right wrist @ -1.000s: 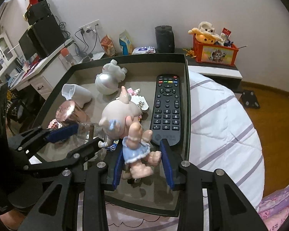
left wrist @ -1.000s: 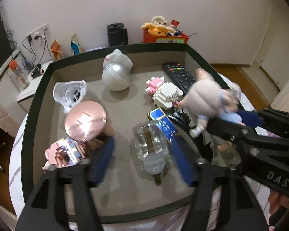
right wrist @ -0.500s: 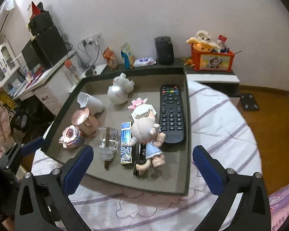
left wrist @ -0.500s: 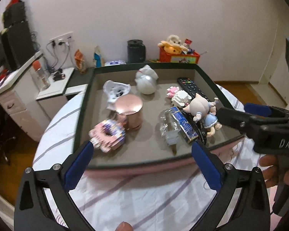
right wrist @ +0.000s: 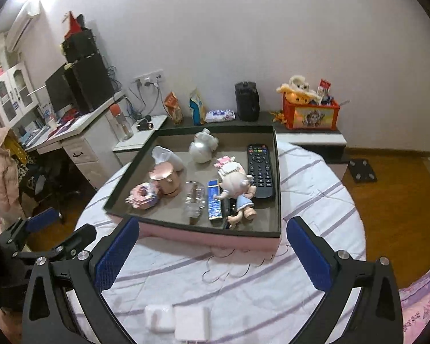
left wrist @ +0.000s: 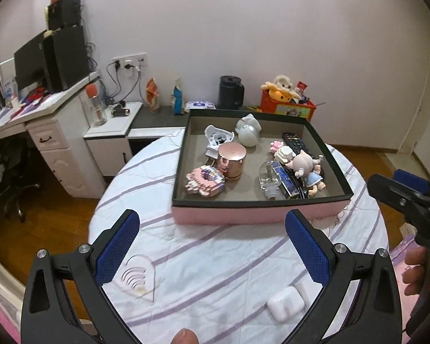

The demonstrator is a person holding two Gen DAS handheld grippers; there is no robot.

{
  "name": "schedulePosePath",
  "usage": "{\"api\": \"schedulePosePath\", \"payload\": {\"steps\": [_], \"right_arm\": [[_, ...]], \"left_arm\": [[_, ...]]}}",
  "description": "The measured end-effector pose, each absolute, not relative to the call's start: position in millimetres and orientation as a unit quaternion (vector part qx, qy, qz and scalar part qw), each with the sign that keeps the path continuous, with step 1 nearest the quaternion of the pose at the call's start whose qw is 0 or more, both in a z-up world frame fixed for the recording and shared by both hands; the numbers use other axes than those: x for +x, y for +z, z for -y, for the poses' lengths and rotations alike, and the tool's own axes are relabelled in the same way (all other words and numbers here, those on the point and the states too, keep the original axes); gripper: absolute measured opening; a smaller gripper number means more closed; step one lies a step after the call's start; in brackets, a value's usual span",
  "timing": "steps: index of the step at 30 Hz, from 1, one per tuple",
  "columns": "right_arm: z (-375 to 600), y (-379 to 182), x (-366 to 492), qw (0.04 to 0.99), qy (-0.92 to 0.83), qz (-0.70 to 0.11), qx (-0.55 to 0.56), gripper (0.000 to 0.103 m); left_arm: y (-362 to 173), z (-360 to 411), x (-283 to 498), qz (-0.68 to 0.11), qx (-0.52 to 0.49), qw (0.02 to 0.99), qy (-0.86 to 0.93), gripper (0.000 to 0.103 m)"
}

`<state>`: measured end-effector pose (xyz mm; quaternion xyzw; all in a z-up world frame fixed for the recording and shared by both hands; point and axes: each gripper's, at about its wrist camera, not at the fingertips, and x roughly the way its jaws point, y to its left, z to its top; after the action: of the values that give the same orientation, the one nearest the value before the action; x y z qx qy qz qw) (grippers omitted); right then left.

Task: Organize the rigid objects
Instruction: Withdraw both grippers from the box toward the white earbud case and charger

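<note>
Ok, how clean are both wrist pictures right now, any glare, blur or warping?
Left wrist view: sharp, evenly lit, fisheye bends the walls, dark corners; small sheen on the copper cup. Right wrist view: dimmer, bright flare top left, white boxes at the bottom edge look soft.

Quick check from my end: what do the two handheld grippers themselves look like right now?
Both match: the left gripper and right gripper have black angular frames with triangular cutouts, silver bolt heads at the joints, and textured blue pads lining the fingers. No cables or sleeves show.
</note>
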<state>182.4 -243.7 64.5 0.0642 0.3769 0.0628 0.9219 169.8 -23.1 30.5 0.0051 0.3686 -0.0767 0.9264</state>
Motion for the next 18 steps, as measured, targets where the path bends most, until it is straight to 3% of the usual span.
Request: {"api": "schedulePosePath", "payload": {"steps": [18], "right_arm": [[235,106,92,0.943,0.054,-0.328,0.027,0.103]], "left_arm": [[63,5,84,-0.342,-0.004,0.938,-0.063,0.103]]}}
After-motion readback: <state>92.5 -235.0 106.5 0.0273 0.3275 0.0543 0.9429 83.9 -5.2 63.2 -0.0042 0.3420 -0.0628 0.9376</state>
